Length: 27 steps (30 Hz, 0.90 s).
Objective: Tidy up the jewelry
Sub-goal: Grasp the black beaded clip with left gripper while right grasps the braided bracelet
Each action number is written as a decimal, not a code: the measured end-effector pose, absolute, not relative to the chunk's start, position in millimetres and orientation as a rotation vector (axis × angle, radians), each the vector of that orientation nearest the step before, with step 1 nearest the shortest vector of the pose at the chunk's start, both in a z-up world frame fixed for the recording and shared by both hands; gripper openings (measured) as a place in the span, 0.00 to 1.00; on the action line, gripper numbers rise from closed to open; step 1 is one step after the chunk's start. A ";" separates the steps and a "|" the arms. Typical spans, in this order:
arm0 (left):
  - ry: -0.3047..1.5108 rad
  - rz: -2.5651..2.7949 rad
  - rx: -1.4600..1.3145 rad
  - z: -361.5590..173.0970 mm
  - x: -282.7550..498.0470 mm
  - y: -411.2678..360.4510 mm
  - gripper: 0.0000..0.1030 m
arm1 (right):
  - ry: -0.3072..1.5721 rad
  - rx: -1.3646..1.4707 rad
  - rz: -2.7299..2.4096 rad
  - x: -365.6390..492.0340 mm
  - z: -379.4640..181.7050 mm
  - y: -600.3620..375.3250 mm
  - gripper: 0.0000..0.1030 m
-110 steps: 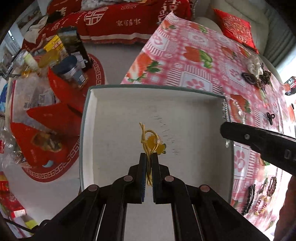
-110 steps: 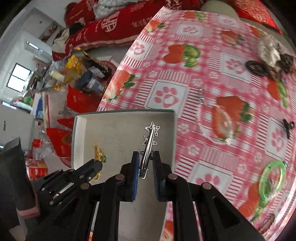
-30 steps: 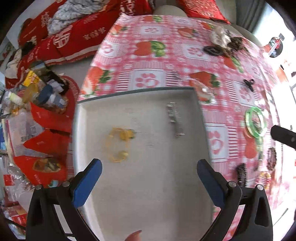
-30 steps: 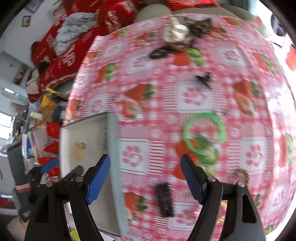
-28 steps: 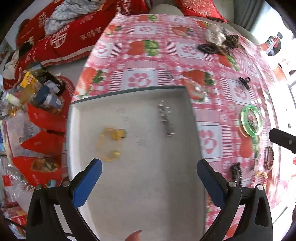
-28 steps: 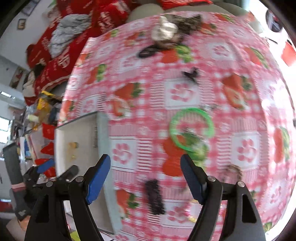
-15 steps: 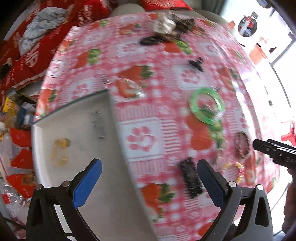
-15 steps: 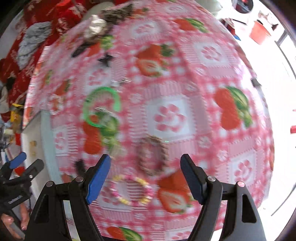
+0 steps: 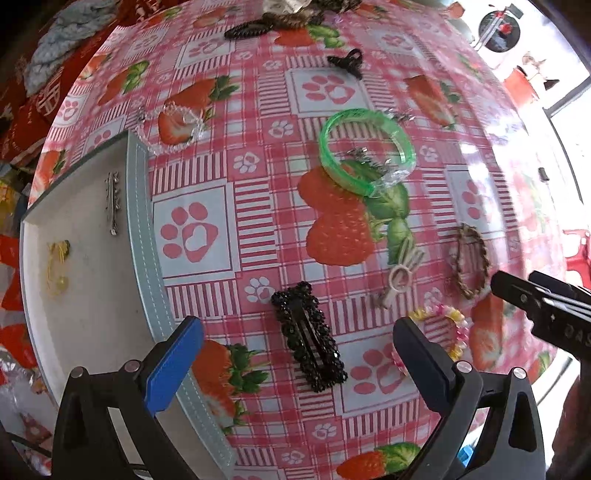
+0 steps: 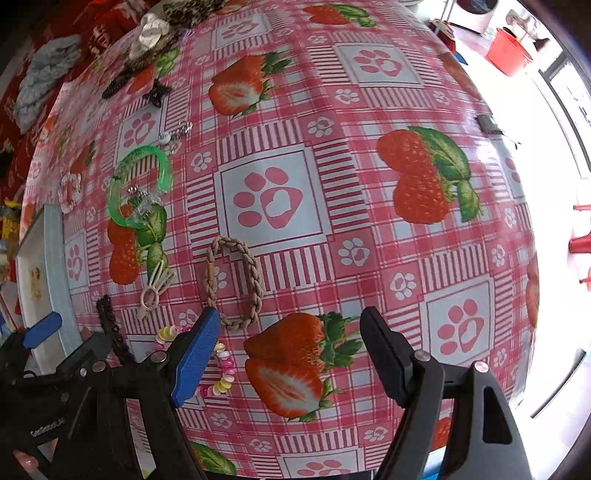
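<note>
Both grippers point down over the table with the strawberry cloth, and neither has anything in it. The left gripper has its fingers spread wide, hanging right over the black clip, which lies on the cloth just beside the tray. The right gripper is spread wide too, sitting over a printed strawberry, well away from the tray.

Inside the tray, a silver clip lies near the rim next to the table, and a yellow cord piece sits further in.

Still out on the cloth, going away from the tray: clear bead bracelet near the tray's far corner, green bangle with some small silvery bits in and around it, a cream clip, the braided bracelet, and a pastel bead bracelet partly hidden behind the right gripper's blue finger. A small black claw clip and a pile of hair ties sit at the table's far end.
</note>
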<state>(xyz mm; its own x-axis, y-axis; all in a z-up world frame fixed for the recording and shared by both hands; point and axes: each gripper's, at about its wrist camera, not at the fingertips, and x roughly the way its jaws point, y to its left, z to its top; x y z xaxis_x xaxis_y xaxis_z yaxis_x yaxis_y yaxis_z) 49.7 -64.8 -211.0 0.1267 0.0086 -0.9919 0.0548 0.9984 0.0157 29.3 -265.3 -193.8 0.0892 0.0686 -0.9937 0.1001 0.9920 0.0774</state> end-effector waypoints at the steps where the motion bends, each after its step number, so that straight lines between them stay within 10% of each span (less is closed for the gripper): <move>1: 1.449 -0.023 0.046 -213.9 51.2 -65.4 1.00 | 1.484 0.127 -0.018 30.4 -195.3 -263.6 0.78; 27: 1.530 0.069 -0.015 -251.6 24.9 -59.8 0.87 | 1.472 -0.059 -0.003 44.0 -232.5 -198.3 0.76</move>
